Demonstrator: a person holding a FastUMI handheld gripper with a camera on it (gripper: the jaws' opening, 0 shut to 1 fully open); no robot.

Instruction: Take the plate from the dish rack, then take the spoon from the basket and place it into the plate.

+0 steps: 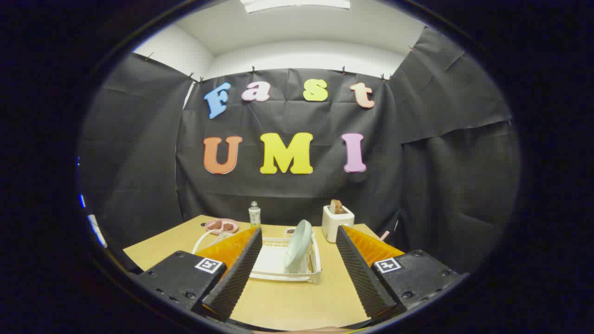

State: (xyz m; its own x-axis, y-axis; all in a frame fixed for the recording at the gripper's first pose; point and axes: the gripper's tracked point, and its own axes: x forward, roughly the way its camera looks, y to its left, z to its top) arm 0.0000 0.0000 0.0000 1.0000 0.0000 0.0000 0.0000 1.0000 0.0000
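Plate [297,244] upright in dish rack [278,273], hand-held gripper [298,234] fingers apart

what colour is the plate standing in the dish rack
Pale blue-green; the plate shows best in the gripper view, beyond the open claw.

A light wooden table [278,301] carried everything. Near its middle sat a white dish rack [274,264], with a pale plate [298,246] standing on edge in it. Toward the far edge stood a small bottle [254,214]. A pink dish [222,226] holding brown pieces lay by the far left corner, and a white toaster [337,223] with a slice in it stood by the far right corner. The gripper [297,266] hung above the near edge, fingers spread wide, holding nothing.
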